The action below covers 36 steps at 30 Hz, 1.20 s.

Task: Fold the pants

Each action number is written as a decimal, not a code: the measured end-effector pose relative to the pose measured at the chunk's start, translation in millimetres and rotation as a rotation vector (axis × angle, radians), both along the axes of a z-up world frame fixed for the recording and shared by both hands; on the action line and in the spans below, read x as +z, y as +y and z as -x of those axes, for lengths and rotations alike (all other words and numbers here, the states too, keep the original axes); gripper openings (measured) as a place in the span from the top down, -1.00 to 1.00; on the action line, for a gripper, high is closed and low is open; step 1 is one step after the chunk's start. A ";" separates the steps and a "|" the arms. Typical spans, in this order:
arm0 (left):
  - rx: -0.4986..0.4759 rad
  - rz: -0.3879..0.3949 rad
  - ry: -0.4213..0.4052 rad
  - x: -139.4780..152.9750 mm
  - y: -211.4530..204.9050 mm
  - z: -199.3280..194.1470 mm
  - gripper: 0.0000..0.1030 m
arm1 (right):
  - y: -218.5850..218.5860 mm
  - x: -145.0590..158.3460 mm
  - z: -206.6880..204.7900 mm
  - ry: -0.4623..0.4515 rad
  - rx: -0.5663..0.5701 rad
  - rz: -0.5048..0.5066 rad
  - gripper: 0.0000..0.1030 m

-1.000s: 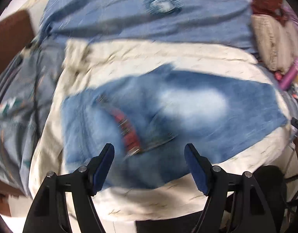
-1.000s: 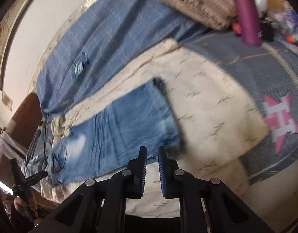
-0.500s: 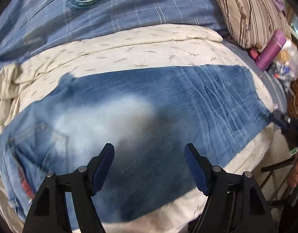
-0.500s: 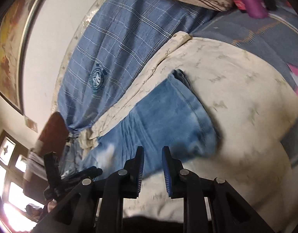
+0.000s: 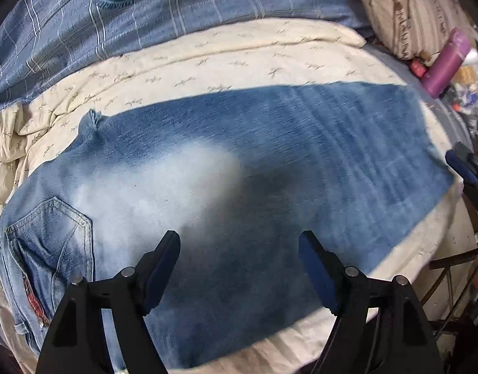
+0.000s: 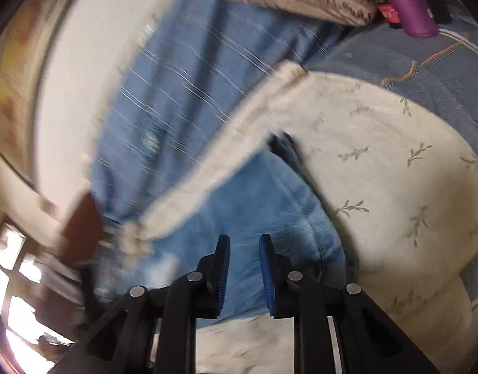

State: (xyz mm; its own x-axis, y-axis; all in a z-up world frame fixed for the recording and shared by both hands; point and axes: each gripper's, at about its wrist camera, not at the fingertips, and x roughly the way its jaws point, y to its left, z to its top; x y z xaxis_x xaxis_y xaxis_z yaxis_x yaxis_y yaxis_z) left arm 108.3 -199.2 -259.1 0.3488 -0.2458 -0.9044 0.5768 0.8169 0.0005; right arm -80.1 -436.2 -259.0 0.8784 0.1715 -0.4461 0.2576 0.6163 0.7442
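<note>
Denim fills most of the left wrist view: the pants (image 5: 239, 187) lie flat along a cream leaf-print blanket (image 5: 239, 56) on the bed, legs stacked one on the other, waistband and back pocket (image 5: 51, 233) at the left, hems at the right. Laid out smooth like this, they look ready for a crosswise fold, and that probably explains where the hands are.

The left tongs (image 5: 239, 268) hang over the thigh area, pointing steeply down, spread wide and opening further, with nothing between the blue pads. They sit above the cloth, not on it (a shadow falls on the denim just ahead of them).

The right tongs (image 6: 244, 275) are at the hem end, aimed low along the leg. Their gap is narrow but widening, and I see no cloth pinched in it; the denim lies beyond and below. My guess is that they are parting to take the hem edge.

Hard to read: the right view is smeared by motion, so the hem (image 6: 282, 146) is a dark blur. The waistband runs out of frame at the left. A purple bottle (image 5: 444, 62) and a striped pillow (image 5: 404, 9) sit at the far right, well apart from the pants.
</note>
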 end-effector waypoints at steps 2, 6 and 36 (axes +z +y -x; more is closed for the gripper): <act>-0.015 0.017 0.003 5.0 -1.6 7.6 -0.53 | 0.1 2.4 24.9 -0.044 -0.017 -0.030 -0.53; -0.055 0.041 0.015 11.9 -8.7 26.4 -0.53 | -4.2 -12.3 61.4 -0.105 -0.095 -0.174 -0.61; -0.153 0.006 -0.034 -13.9 -160.5 -47.2 -0.59 | -19.8 -53.3 0.9 0.028 -0.128 -0.298 0.23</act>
